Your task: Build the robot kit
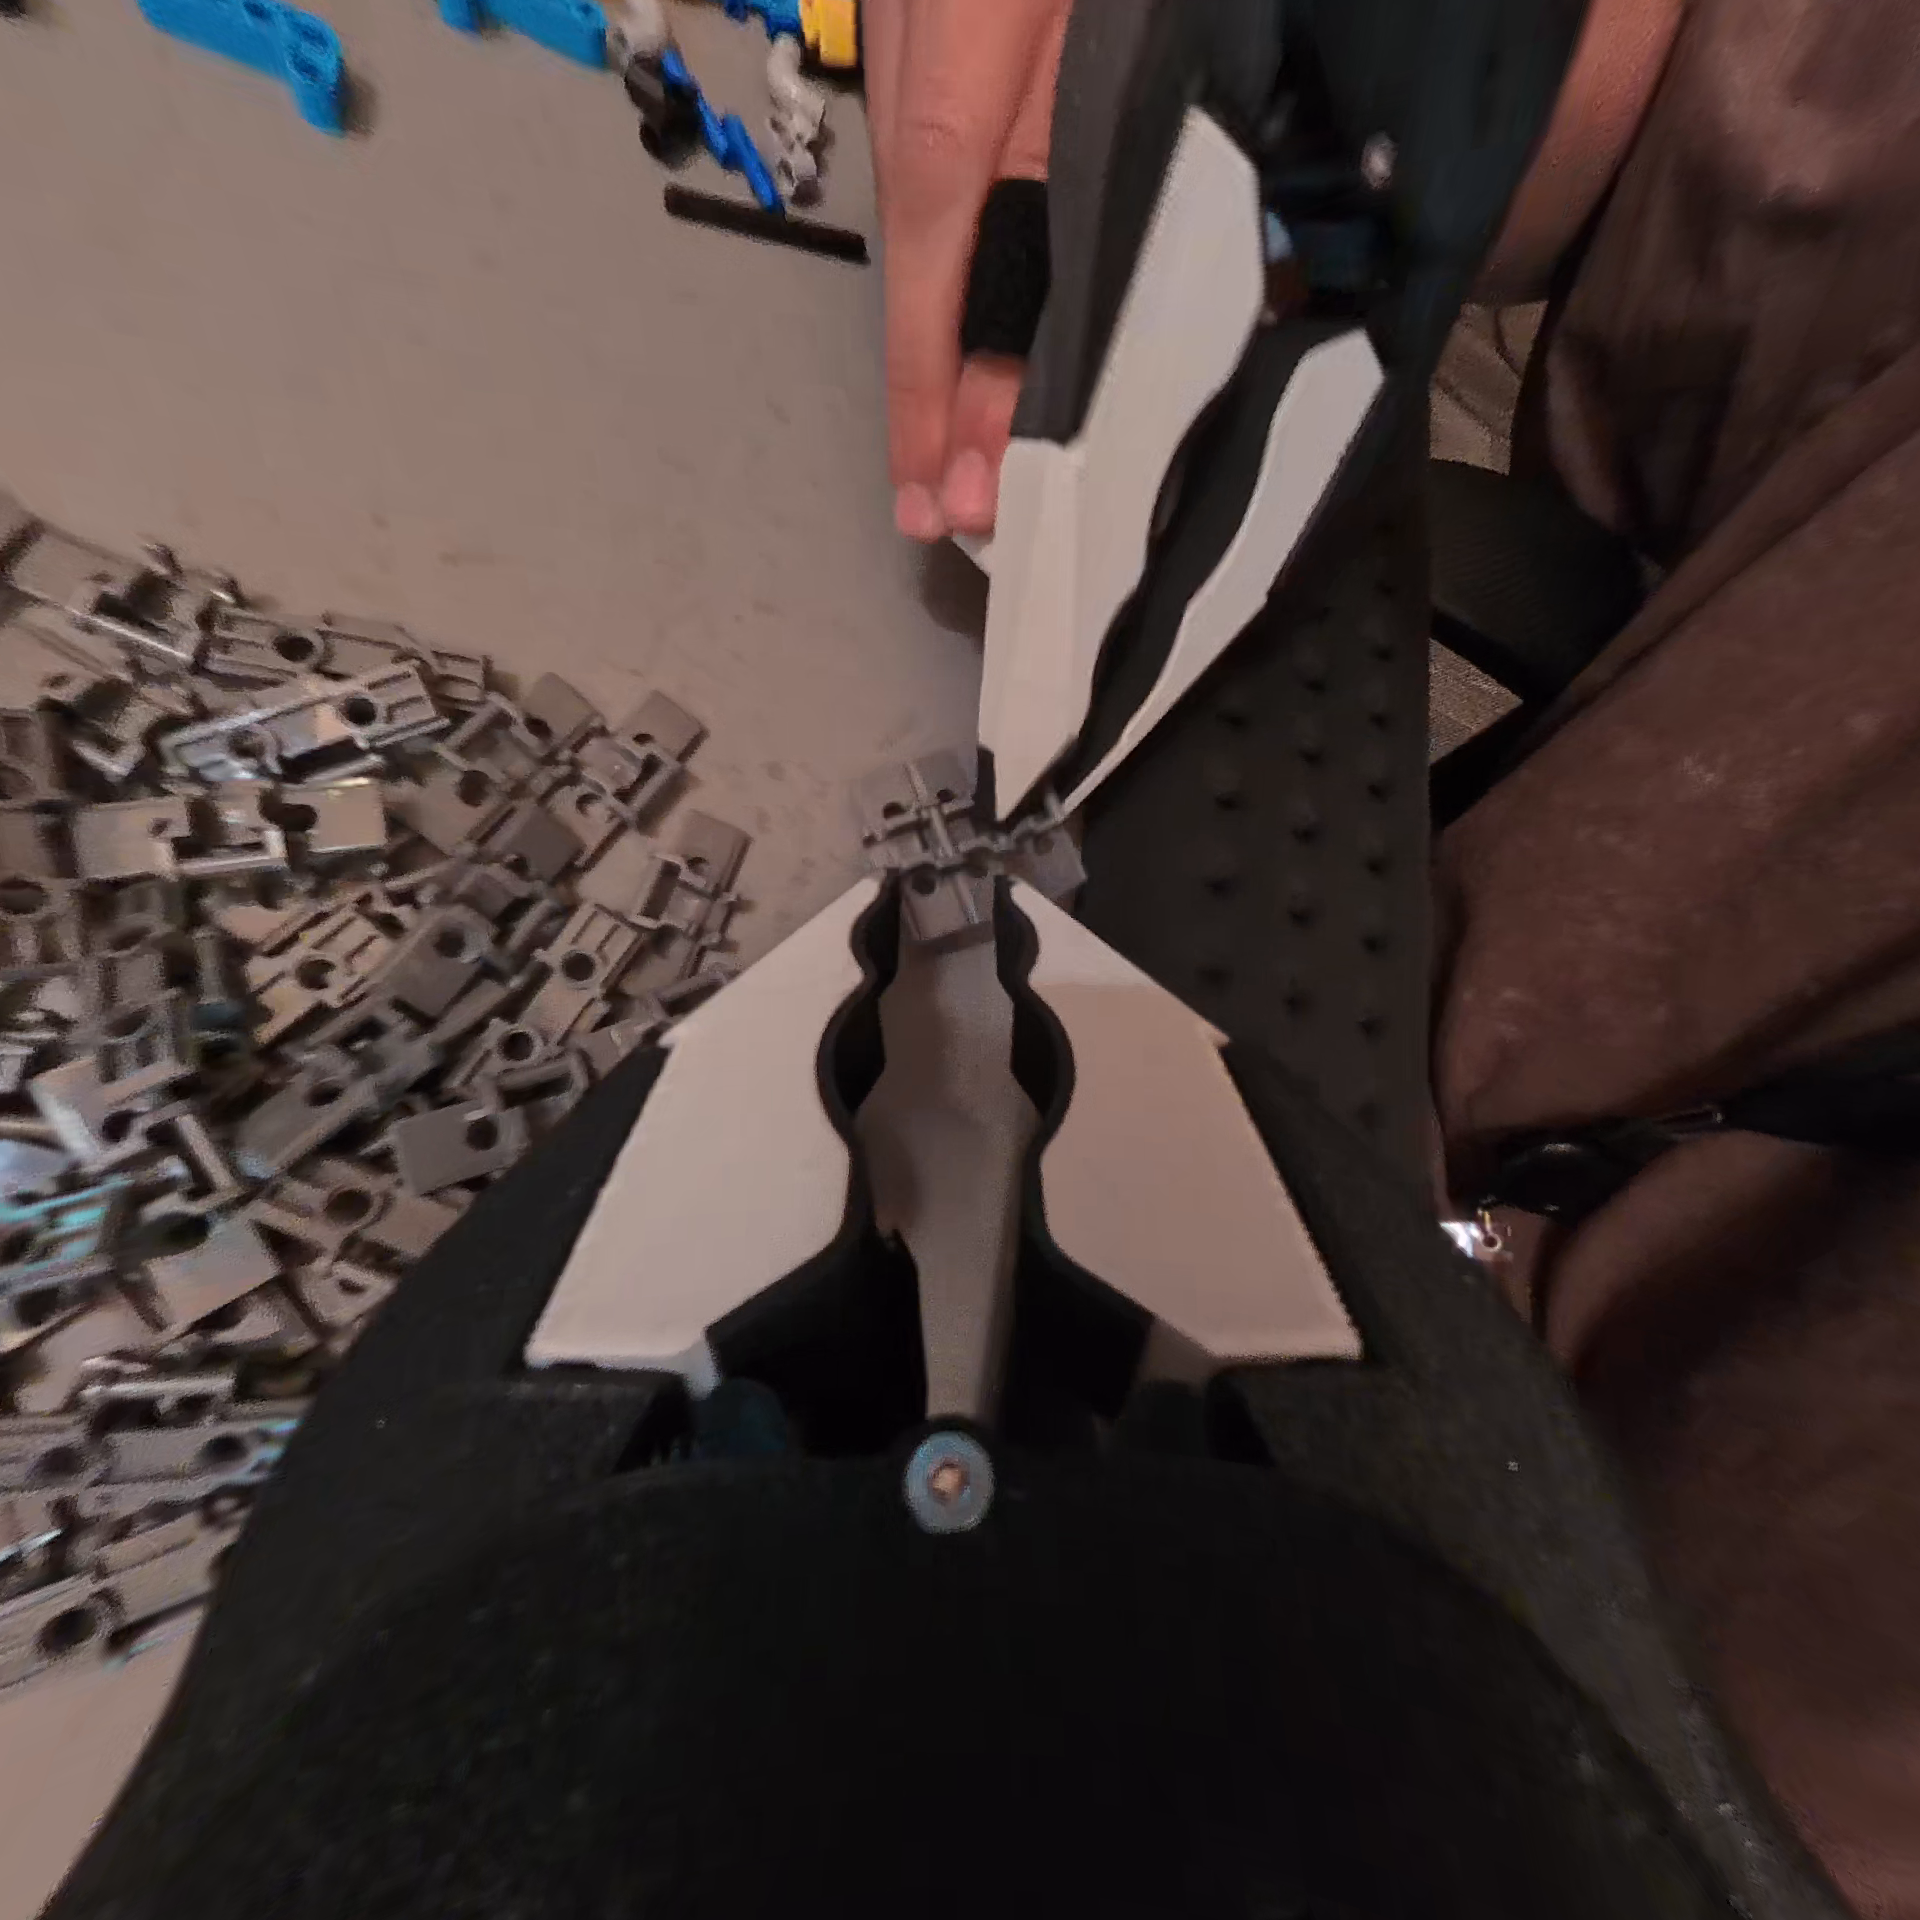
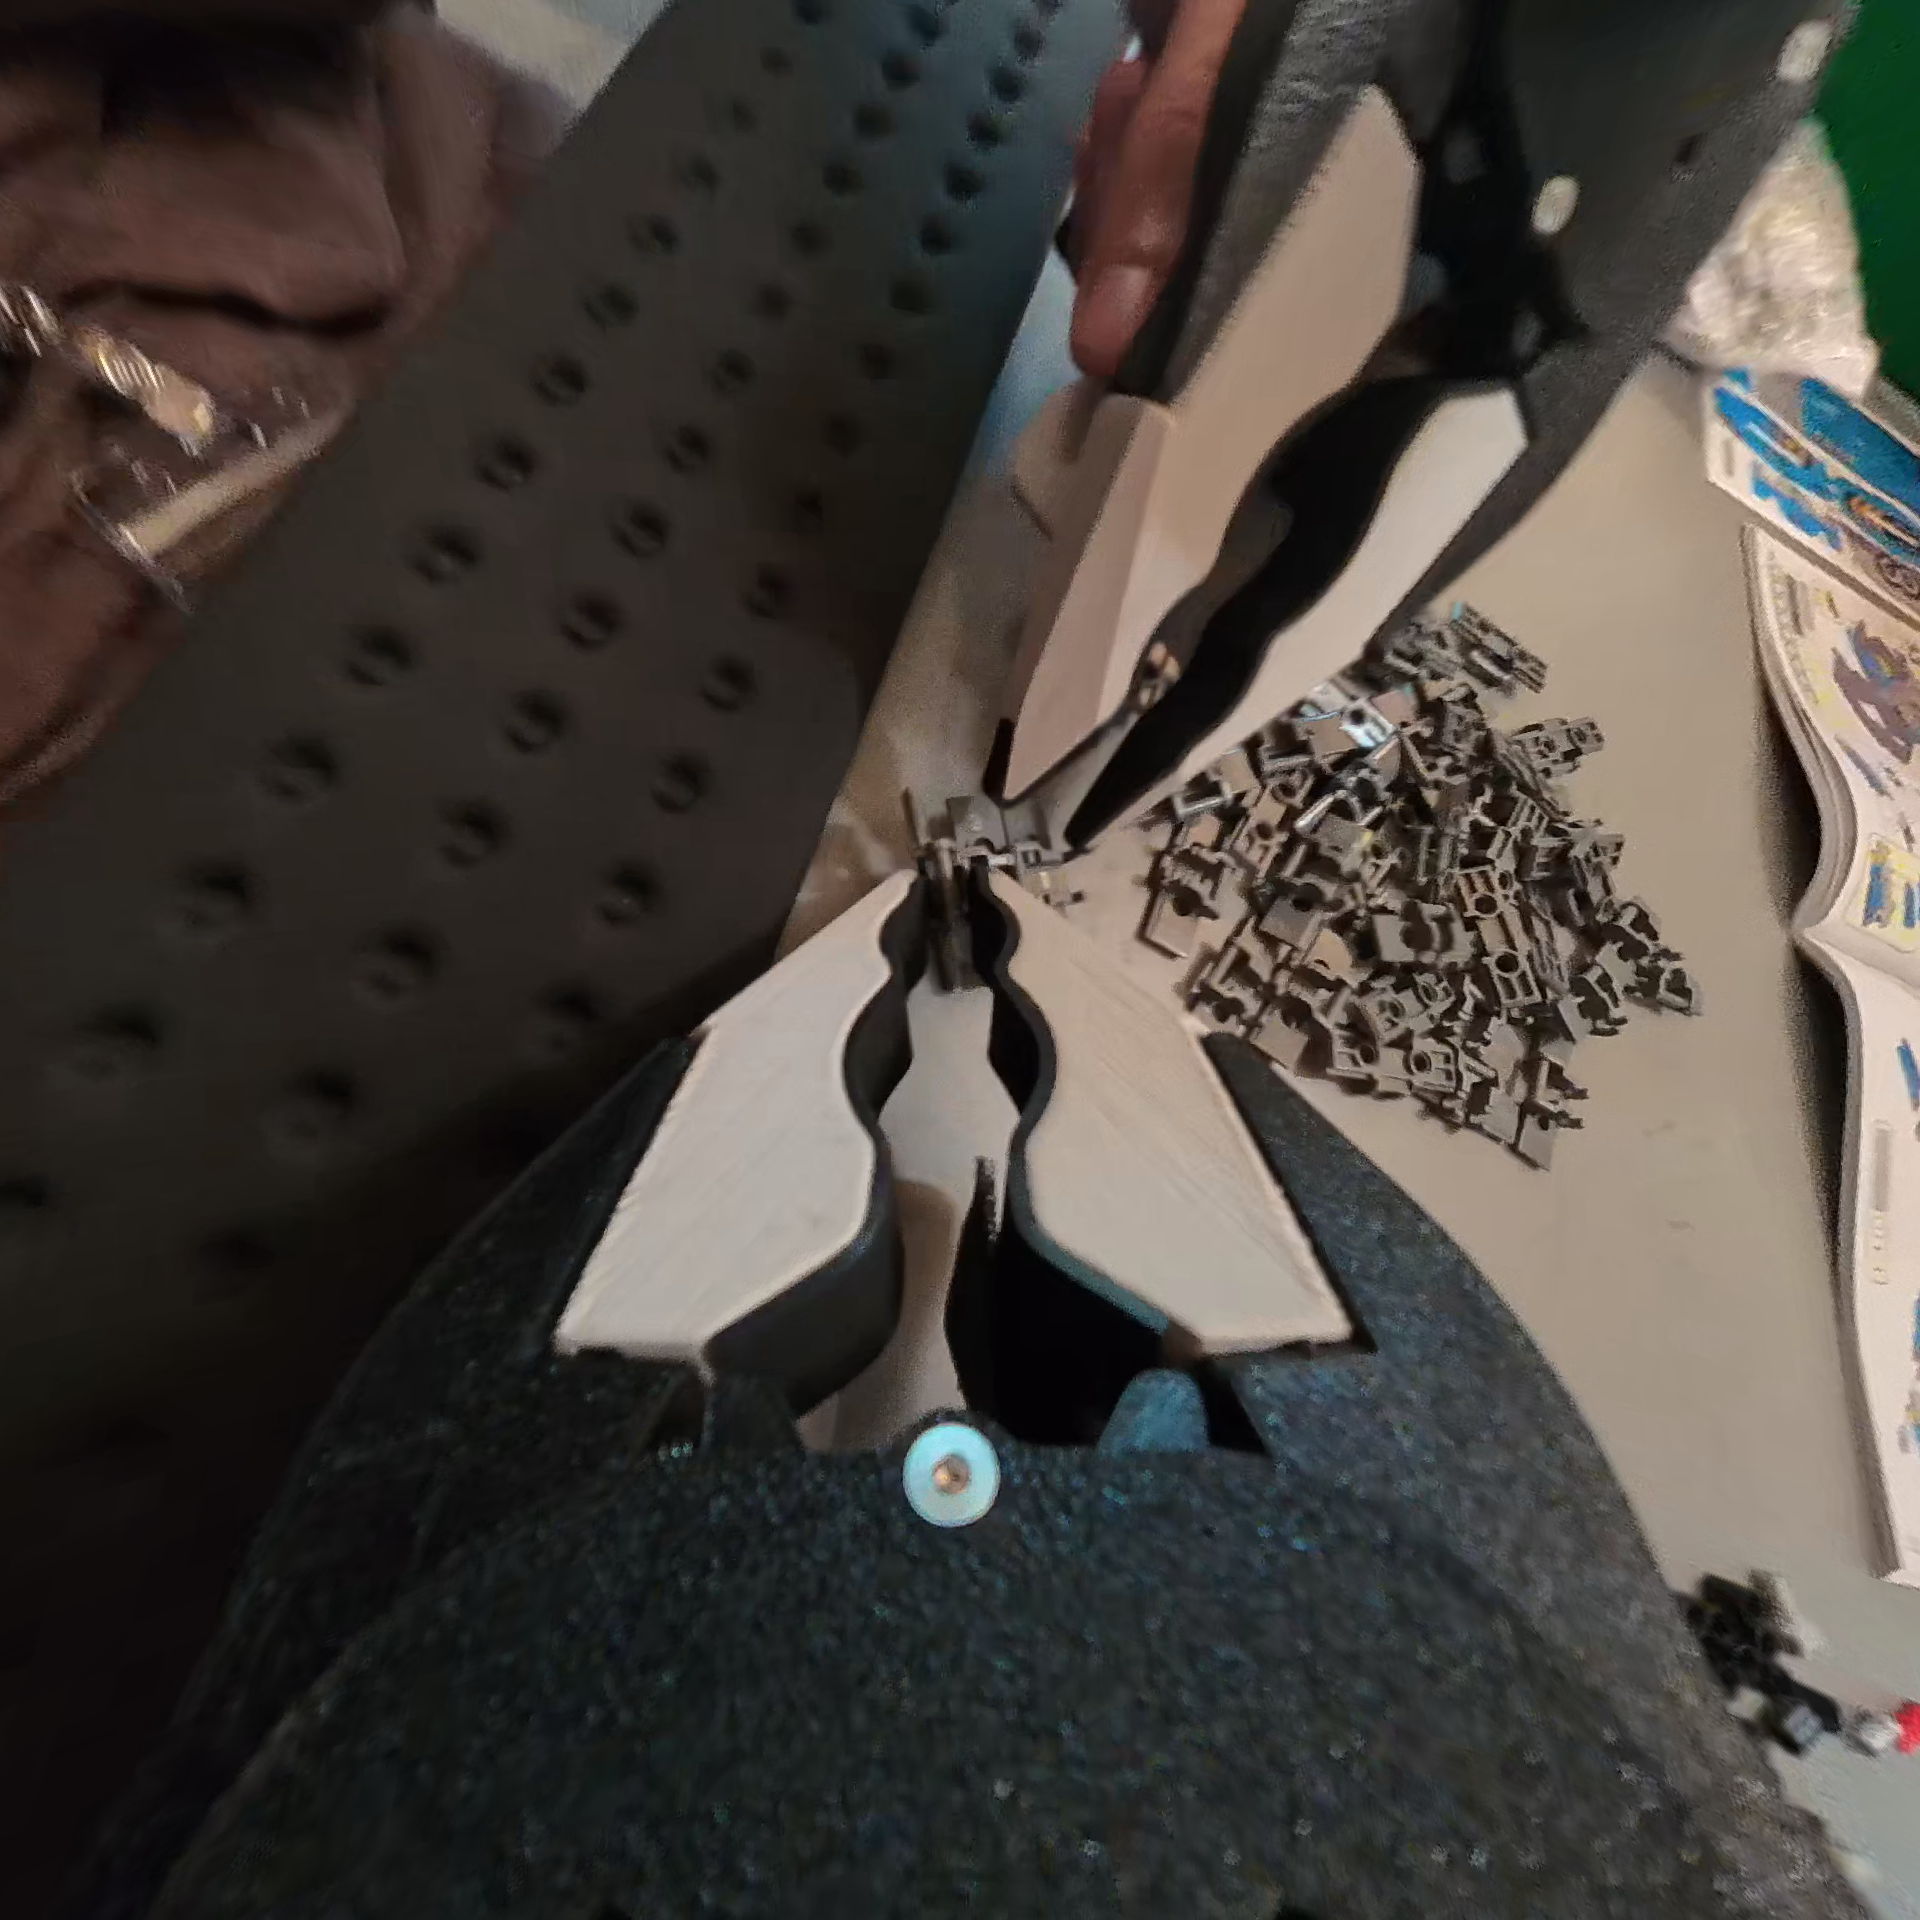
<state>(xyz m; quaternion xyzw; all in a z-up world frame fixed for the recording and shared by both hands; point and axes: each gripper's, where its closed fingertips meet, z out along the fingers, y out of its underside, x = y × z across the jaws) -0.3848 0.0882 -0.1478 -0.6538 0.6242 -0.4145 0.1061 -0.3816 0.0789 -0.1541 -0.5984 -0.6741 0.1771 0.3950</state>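
Observation:
My left gripper (image 1: 940, 899) is shut on a small grey track link (image 1: 943, 912), which is joined to more grey links (image 1: 920, 816) just above its tips. My right gripper (image 1: 1023, 800) comes down from the top of the left wrist view, with its tips meeting the same small chain on its right side. In the right wrist view my right gripper (image 2: 948, 904) is shut on a grey link (image 2: 951, 940) seen edge-on. The left gripper (image 2: 1023, 821) reaches in from the upper right and pinches the adjoining link (image 2: 977, 826). The two grippers are tip to tip above the beige table.
A big pile of loose grey links (image 1: 260, 987) lies on the table and also shows in the right wrist view (image 2: 1403, 914). Blue parts (image 1: 281, 62) and a black rod (image 1: 764, 223) lie farther back. An open booklet (image 2: 1849, 987) is at the right. A black dimpled panel (image 2: 520, 571) and brown clothing (image 1: 1714, 727) are close by. My left and right fingertips are right by each other. Both grippers' tips are roughly 15 cm from the black rod (image 1: 764, 223).

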